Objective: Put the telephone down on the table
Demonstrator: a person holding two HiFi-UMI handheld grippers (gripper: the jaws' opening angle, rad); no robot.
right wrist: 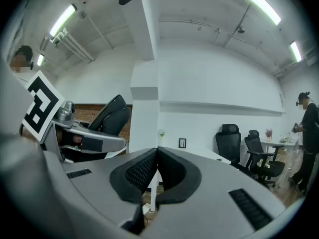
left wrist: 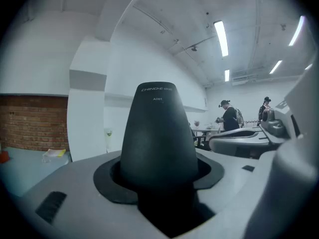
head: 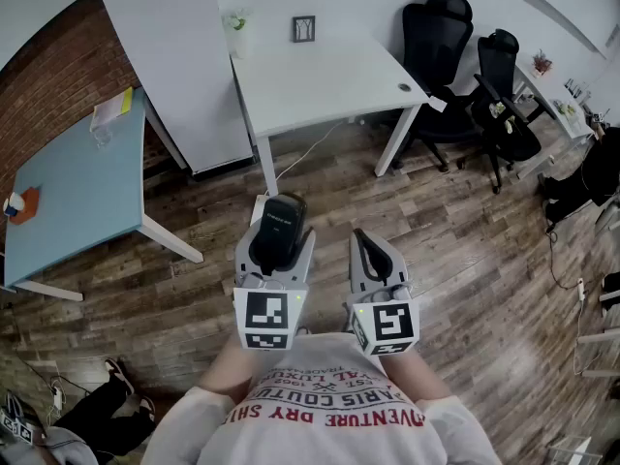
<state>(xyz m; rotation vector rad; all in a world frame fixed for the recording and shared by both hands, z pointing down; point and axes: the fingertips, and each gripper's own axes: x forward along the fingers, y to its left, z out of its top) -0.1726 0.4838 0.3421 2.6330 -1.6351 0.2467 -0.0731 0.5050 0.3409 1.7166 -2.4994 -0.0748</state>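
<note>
A black telephone handset (head: pixel 277 231) stands clamped between the jaws of my left gripper (head: pixel 275 248), held in front of my chest above the wooden floor. In the left gripper view the telephone (left wrist: pixel 158 136) fills the middle, its rounded end pointing away from the camera. My right gripper (head: pixel 373 257) is beside it to the right, its jaws shut with nothing between them; the black pads (right wrist: pixel 157 171) meet in the right gripper view. The white table (head: pixel 325 83) stands ahead, some way beyond both grippers.
On the white table stand a small framed picture (head: pixel 304 29) and a glass with a plant (head: pixel 237 29). A blue table (head: pixel 77 192) is at the left. Black office chairs (head: pixel 455 56) stand at the right. People (left wrist: pixel 230 117) stand far off in the room.
</note>
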